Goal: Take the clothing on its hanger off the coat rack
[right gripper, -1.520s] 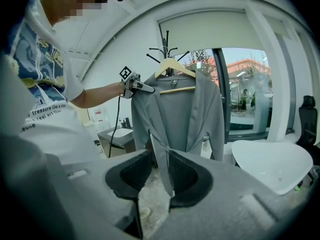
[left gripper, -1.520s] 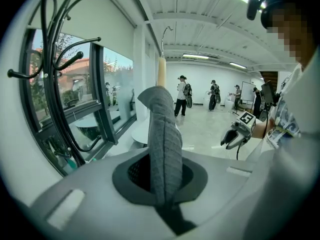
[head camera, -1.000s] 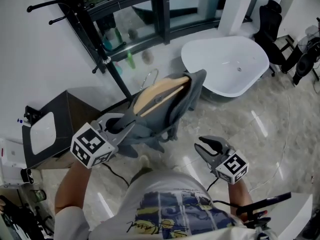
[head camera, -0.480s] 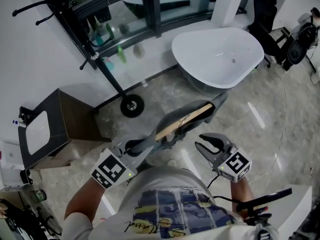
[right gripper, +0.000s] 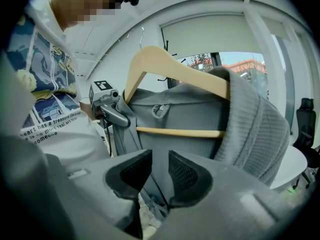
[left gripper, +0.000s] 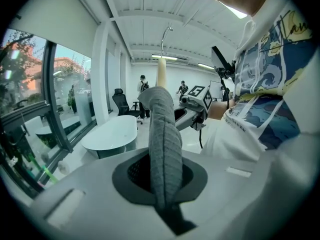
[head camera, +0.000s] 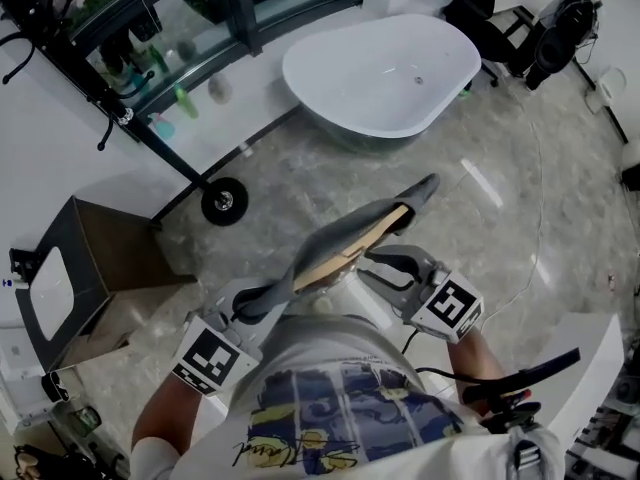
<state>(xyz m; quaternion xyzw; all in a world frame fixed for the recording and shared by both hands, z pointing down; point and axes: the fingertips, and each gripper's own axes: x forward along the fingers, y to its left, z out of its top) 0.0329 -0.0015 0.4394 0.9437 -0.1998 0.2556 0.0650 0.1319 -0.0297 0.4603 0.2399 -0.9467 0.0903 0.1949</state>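
Note:
A grey knitted garment (head camera: 372, 218) hangs over a wooden hanger (head camera: 345, 253), held level in front of my chest and clear of the black coat rack (head camera: 120, 116) at the upper left. My left gripper (head camera: 250, 303) is shut on one end of the garment; in the left gripper view the grey fabric (left gripper: 162, 129) stands up from between the jaws, with the hanger tip (left gripper: 161, 71) above it. My right gripper (head camera: 392, 268) is open right beside the hanger's other side. In the right gripper view the hanger (right gripper: 175, 69) and garment (right gripper: 190, 119) fill the space just beyond the parted jaws (right gripper: 160, 171).
A white bathtub (head camera: 385, 58) stands at the top middle. The rack's round base (head camera: 222, 200) rests on the marble floor by a dark cabinet (head camera: 85, 268). Black office chairs (head camera: 545, 28) are at the top right. A cable (head camera: 530, 268) runs over the floor on the right.
The garment on its hanger has come away from the rack toward my body, carried by the left gripper. The right gripper has moved up close to the hanger.

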